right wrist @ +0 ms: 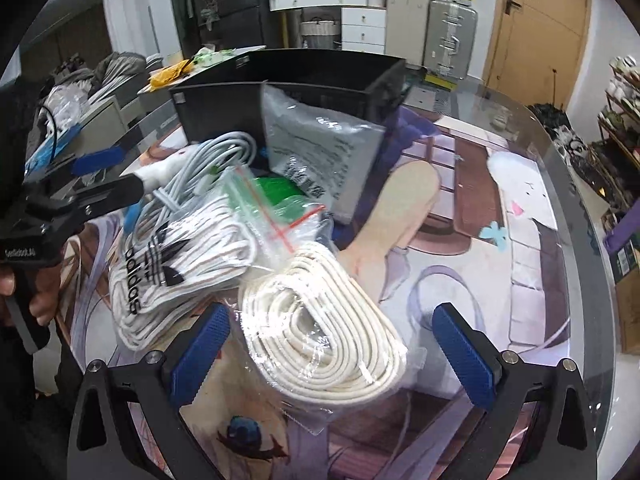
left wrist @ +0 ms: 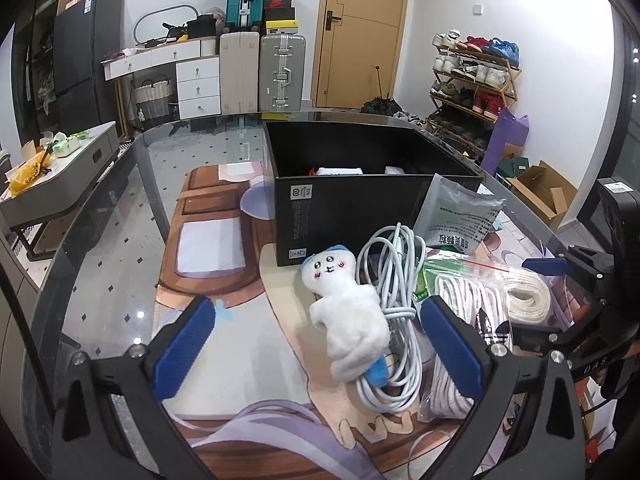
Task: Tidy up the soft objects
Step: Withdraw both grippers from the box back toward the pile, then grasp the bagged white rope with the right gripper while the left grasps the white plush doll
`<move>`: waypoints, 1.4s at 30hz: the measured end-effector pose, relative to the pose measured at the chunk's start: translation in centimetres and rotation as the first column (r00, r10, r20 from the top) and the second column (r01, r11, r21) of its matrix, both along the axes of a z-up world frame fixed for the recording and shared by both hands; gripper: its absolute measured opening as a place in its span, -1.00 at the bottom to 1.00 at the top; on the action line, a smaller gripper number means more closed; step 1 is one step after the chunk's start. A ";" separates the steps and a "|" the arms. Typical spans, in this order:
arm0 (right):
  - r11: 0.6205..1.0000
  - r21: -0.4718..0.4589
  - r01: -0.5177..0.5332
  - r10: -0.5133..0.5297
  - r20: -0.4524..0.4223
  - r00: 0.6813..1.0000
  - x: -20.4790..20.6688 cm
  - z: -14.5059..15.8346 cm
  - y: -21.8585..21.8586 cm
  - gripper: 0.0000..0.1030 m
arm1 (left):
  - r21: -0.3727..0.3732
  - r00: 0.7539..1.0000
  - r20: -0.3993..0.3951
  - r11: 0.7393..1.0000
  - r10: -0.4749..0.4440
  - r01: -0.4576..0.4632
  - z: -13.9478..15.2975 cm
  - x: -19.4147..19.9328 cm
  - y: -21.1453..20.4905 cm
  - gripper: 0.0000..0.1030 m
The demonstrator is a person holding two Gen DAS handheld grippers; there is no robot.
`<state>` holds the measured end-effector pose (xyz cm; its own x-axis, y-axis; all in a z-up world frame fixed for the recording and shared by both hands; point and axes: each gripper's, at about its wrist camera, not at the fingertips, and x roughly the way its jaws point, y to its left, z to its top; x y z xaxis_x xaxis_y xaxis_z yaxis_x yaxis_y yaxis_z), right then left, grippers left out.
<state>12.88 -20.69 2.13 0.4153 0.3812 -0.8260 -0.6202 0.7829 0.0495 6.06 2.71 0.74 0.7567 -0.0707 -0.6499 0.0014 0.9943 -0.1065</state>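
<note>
While the left gripper hovers with its blue pads spread wide and nothing between them, the left wrist view suggests the picking step is only starting: the plush lies on the mat just ahead of the pads, draped over the cable, with the black box standing beyond it. The box already holds a few items, so it is likely the target, and the next move probably calls for lowering over the plush and closing on its soft middle without snagging the cable loops. A grey pouch leans against the box, printed with Chinese text too small to read; the box label is also illegible. In the right wrist view, the right gripper is likewise spread and empty, straddling a bagged cream rope on the mat. Beside it lies a bag of white laces marked "adidas" with the trefoil logo. A zip bag with a red seal line overlaps both; its green contents carry no legible writing.
</note>
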 end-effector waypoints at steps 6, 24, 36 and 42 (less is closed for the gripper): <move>1.000 -0.015 -0.016 0.016 0.007 1.000 0.2 -0.1 0.0 0.99 | 0.006 1.000 -0.004 1.000 -0.006 0.006 0.0 0.0 0.1 1.00; 0.995 0.002 -0.097 0.097 0.040 0.994 -0.7 0.4 0.0 0.30 | 0.002 1.000 -0.017 1.000 -0.001 0.001 -0.4 0.3 0.2 1.00; 0.996 -0.019 -0.086 0.087 0.059 0.995 -2.3 0.7 -1.6 -0.18 | -0.044 0.997 -0.042 0.997 0.059 -0.060 -0.9 0.6 1.6 1.00; 0.999 -0.013 -0.047 0.048 0.065 0.997 -2.1 1.0 -2.8 -0.18 | -0.076 0.994 -0.078 0.994 0.078 -0.084 -1.4 1.2 2.3 0.97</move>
<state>10.75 -23.50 3.17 0.4496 0.3927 -0.8023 -0.6586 0.7525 -0.0007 7.27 5.05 -0.63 0.7115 -0.0648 -0.6997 -0.0898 0.9792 -0.1820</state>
